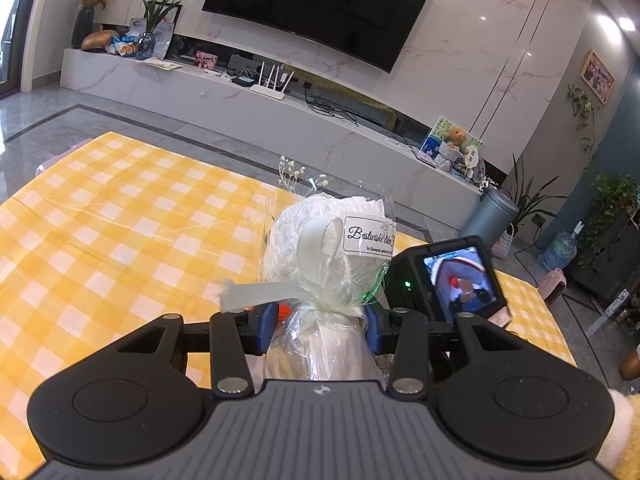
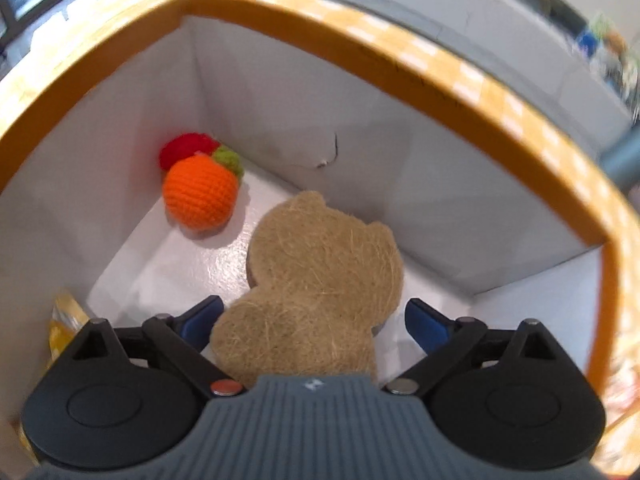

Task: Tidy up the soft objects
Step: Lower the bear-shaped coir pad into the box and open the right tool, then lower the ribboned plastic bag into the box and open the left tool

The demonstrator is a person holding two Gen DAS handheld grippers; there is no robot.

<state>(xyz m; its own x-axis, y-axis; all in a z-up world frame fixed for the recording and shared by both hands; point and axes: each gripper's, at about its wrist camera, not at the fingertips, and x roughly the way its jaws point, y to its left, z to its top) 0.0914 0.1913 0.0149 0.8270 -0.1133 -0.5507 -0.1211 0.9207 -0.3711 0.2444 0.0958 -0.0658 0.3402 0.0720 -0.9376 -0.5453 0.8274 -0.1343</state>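
- The right gripper [image 2: 312,320] has wide fingers around the flat tan bear-shaped fibre pad [image 2: 320,280] in the orange-rimmed white box [image 2: 400,60]; it should lift straight up.
- The left gripper [image 1: 320,320] holds the clear-wrapped white bouquet [image 1: 320,248].

Left claw [image 1: 320,326] half-closed, blue pads clamped on something, pointing gently downward. Right claw [image 2: 314,320] pointing steeply down, fingers spread wide (pads touching nothing).

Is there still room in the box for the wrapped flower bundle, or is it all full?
The box still has room. Its white floor is bare along the far wall, behind the bear-shaped fibre pad, and in the right corner. The left corner is crowded by the orange knitted ball and red knitted ball. The yellow checked tablecloth is bare left of the wrapped bundle.
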